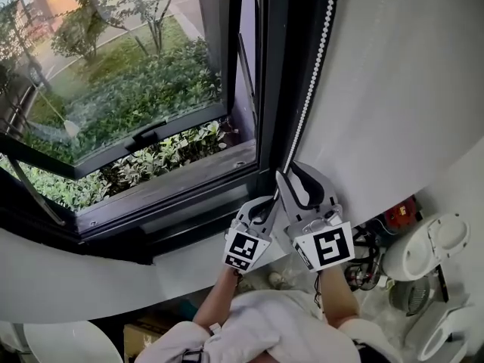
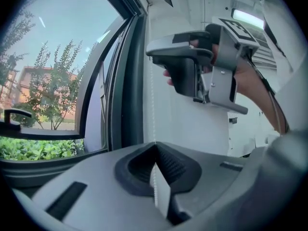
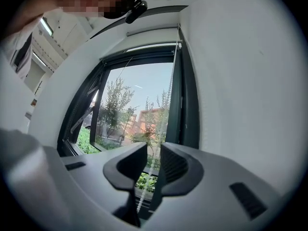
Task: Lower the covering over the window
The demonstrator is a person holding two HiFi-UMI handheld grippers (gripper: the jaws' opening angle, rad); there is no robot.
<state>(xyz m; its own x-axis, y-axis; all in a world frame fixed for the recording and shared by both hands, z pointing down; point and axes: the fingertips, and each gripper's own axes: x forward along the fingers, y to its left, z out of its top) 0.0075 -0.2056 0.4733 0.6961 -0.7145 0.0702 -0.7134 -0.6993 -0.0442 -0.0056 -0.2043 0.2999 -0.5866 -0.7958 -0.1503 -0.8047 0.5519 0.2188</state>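
Note:
A white bead chain [image 1: 314,66] hangs down the right side of the dark window frame [image 1: 268,89]. My left gripper [image 1: 272,200] is shut on the chain [image 2: 153,95], which comes up out of its closed jaws [image 2: 154,153]. My right gripper [image 1: 290,175] sits just above and right of the left one and shows in the left gripper view [image 2: 192,61]. Its jaws [image 3: 153,150] stand open, and the chain [image 3: 171,95] runs through the gap without being pinched. A pale bar [image 3: 154,46] lies across the top of the window; the glass below it is uncovered.
A window sash [image 1: 144,138] is tilted outward over green shrubs. A white wall [image 1: 408,89] rises right of the frame. Below right are white appliances [image 1: 431,248] and cables [image 1: 370,257]. The dark sill [image 1: 174,176] lies left of the grippers.

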